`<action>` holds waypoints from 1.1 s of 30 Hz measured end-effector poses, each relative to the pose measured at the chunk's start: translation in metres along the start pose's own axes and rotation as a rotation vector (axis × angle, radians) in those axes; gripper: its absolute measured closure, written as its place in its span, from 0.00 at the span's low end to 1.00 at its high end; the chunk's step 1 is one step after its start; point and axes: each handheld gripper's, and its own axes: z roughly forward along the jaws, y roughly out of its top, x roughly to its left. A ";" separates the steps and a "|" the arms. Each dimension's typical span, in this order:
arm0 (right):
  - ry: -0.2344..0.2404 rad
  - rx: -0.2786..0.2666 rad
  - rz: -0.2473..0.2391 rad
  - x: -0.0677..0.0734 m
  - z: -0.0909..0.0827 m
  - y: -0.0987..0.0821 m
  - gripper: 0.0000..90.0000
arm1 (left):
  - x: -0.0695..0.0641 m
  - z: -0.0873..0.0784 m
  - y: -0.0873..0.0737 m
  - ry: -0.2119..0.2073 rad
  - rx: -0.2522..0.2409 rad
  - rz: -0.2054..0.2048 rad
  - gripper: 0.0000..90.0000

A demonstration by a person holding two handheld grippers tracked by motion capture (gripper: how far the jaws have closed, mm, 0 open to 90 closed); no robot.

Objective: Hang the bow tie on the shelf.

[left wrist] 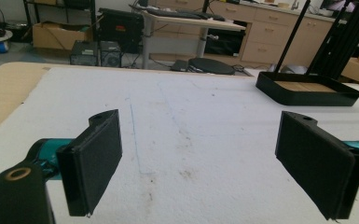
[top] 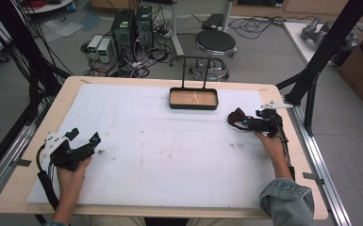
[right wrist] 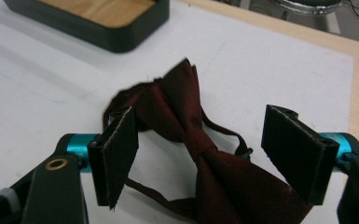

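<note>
Both jaws astride bow tie — unclamped

Left hand-held gripper low at near left, jaws wide apart, right hand-held gripper reaching far right, jaws parted, denim-sleeved forearm extended

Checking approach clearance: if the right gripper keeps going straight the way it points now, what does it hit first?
The dark red bow tie. It lies on the white mat directly ahead of the right gripper, its knot between the open jaws, pads not yet touching. The black tray sits farther on, off to one side.
</note>
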 end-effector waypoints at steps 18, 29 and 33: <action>-0.060 0.117 -0.224 0.011 0.017 -0.003 0.67 | 0.000 0.000 0.000 0.002 0.003 -0.007 0.17; -0.049 0.096 -0.258 0.015 0.005 0.004 0.81 | 0.000 0.000 0.000 0.004 0.000 -0.014 0.17; -0.049 0.020 -0.255 0.017 -0.007 0.011 0.81 | 0.000 0.001 0.000 0.004 0.001 -0.012 0.17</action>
